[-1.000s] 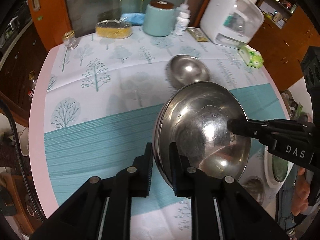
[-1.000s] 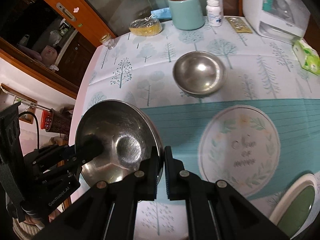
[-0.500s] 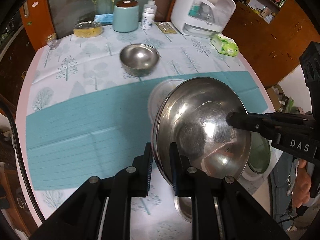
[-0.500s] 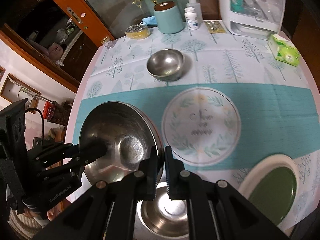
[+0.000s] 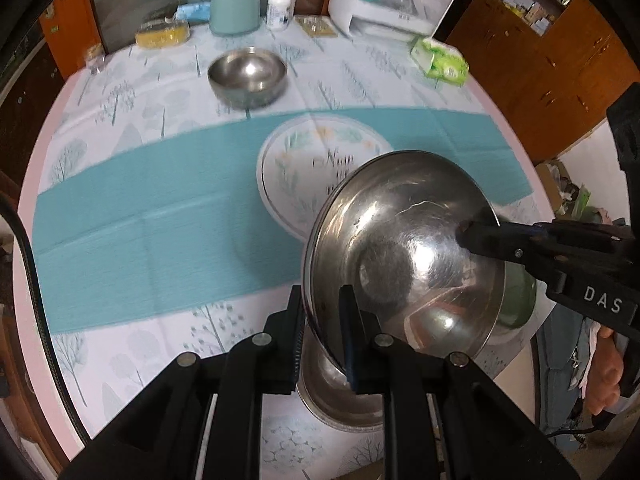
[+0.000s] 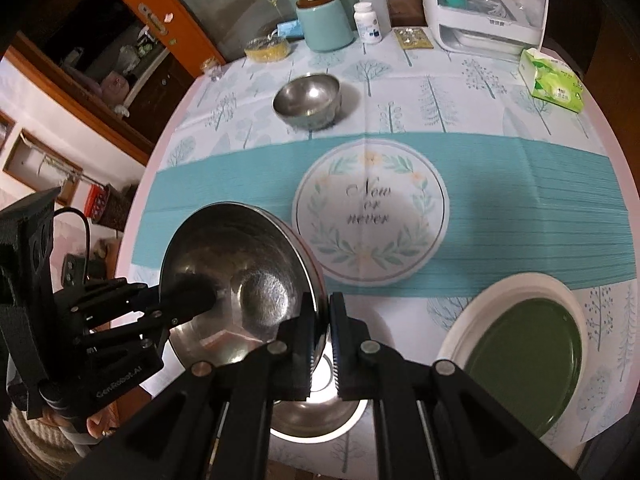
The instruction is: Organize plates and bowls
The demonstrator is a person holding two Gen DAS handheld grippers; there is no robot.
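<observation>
- Both grippers clamp the large shiny steel bowl (image 5: 404,256) by opposite rim edges: left gripper (image 5: 322,320) pinches the near rim, right gripper (image 6: 322,332) likewise.
- Bowl hangs tilted, off the table.
- Directly beneath the fingers: second steel bowl (image 6: 320,416).
- Step, likely: nesting. Next: level, lower, release.

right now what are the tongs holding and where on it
Both tongs grip one large steel bowl by its rim: left tongs on one edge, right tongs on the opposite edge, one finger inside and one outside.
</observation>
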